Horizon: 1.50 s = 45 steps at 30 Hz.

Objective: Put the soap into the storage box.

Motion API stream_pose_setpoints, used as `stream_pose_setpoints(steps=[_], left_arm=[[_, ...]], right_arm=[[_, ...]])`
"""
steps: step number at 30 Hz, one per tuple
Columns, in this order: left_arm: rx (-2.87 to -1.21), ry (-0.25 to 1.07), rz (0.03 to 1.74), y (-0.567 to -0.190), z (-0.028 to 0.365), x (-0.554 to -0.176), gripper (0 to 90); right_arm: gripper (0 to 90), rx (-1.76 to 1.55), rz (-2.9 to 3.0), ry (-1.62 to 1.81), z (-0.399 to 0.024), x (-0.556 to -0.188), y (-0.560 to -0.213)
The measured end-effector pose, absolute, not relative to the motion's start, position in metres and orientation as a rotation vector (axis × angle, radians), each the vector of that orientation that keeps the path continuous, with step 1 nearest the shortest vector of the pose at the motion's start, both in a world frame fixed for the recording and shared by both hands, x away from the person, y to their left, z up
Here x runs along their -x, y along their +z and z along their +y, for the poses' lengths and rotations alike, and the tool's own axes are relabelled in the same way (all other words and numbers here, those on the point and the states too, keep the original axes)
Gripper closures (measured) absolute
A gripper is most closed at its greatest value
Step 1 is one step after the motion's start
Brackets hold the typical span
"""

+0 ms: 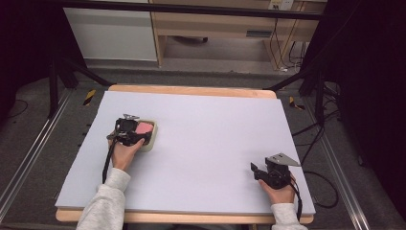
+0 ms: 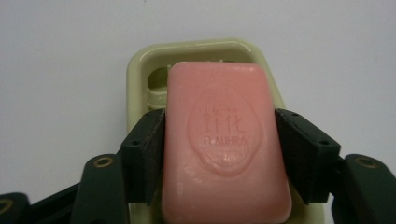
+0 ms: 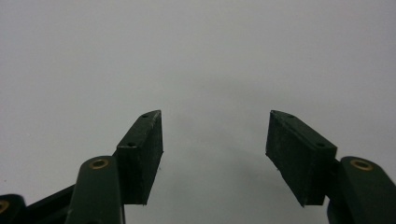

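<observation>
Soap (image 2: pixel 224 144) sits in its dish (image 2: pixel 140 60), clamped on both sides by my left gripper (image 2: pixel 219 140); right gripper (image 3: pixel 215 135) gapes wide over bare mat (image 1: pixel 215 124).

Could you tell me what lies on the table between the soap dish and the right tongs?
Nothing: in the high view, the stretch of pale table between the soap dish and the right tongs is bare.

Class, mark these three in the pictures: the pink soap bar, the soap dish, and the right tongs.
pink soap bar (image 2: pixel 226 140), left gripper view, on its stamped top face.
soap dish (image 2: pixel 196 49), left gripper view, on its far rim.
right tongs (image 3: pixel 215 140), right gripper view, midway between the open fingertips.
</observation>
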<state>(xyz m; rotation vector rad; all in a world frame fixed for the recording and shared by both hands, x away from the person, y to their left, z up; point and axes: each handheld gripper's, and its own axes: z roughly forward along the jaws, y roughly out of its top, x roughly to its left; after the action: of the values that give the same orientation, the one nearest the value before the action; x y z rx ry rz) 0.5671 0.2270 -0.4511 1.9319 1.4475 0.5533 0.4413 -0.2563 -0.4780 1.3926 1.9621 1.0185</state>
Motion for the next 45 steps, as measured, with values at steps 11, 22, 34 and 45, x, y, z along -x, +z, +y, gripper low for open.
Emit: stream_pose_setpoints(steps=[11, 22, 34, 45], left_arm=[[-1.886, 0.598, 1.396, -0.431, 0.237, -0.551, 33.0], [-1.853, 0.567, 1.264, -0.419, 0.241, -0.518, 29.1], [-1.833, 0.582, 1.234, -0.432, 0.264, -0.487, 24.2], [-1.832, 0.578, 1.260, -0.452, 0.296, -0.466, 17.6]], right_arm=[[36.2, -1.399, 1.956, 1.026, -0.256, -0.441, -0.477], [39.5, -1.397, 1.939, 1.029, -0.259, -0.440, -0.475], [44.9, -1.435, 1.914, 0.985, -0.268, -0.439, -0.477], [31.6, -1.477, 1.900, 0.961, -0.276, -0.441, -0.479]])
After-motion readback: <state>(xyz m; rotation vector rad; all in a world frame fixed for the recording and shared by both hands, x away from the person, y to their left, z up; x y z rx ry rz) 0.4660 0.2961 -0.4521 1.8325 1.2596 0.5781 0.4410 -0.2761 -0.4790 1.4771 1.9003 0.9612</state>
